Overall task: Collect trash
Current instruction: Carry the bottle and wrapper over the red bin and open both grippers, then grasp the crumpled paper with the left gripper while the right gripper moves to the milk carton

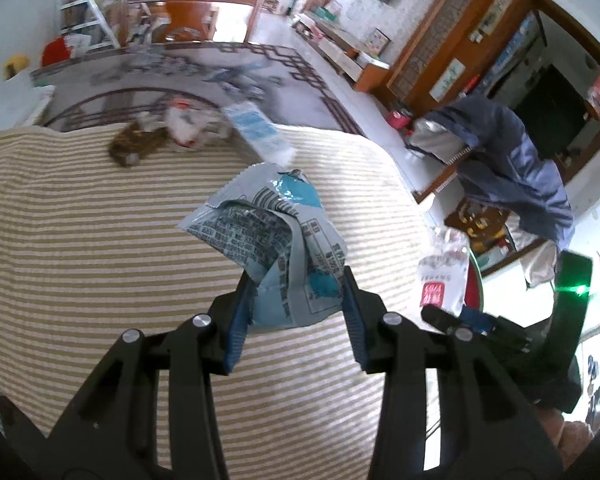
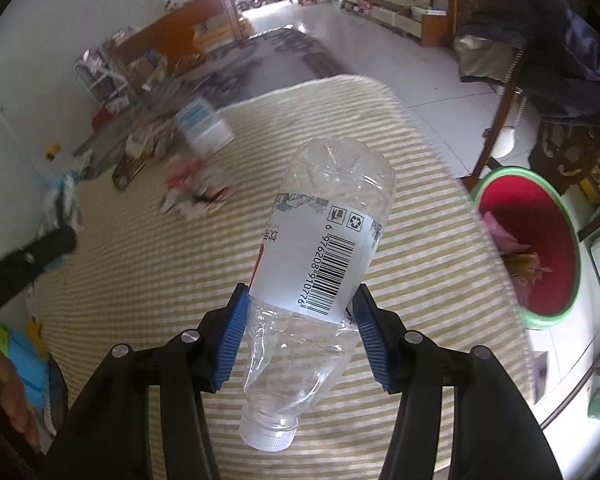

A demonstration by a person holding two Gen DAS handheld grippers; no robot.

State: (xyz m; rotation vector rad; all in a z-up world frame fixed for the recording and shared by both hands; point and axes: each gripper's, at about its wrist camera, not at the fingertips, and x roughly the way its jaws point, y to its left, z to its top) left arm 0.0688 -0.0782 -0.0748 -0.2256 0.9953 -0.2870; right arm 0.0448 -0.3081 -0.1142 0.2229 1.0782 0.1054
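Trash held in both grippers at once: crumpled blue-and-white wrapper point(image 1: 274, 240) clamped low between the part-open jaws of the left gripper point(image 1: 298, 312), crushed clear bottle point(image 2: 320, 276) pinched across its labelled waist by the right gripper point(image 2: 300, 332), cap end hanging toward the camera, base pointing away. Both lifted clear of the striped table point(image 1: 100, 240). More litter left at the table's far edge: blue-and-white pack point(image 1: 256, 128), red-and-white scrap point(image 1: 182, 126), brown wrapper point(image 1: 134, 144).

Red basin with green rim point(image 2: 540, 248) beside the table on the right, already carrying some pink and yellow scraps, probably the drop point.

Risks, judged from here:
- Bottle thin, crushed and slick; grip sitting on the smooth label, weight of neck and cap below the pads. Likely to swivel or slide out on a quick swing, then roll off the table.
- Wrapper gripped only by its lower corner; loose upper flap likely to catch air or snag on the neighbouring gripper, seen close by at the right of the left wrist view.
- Two loads heading for one basin: collision between the grippers possible.
- Release too early over the rim: light wrapper apt to drift onto the floor.
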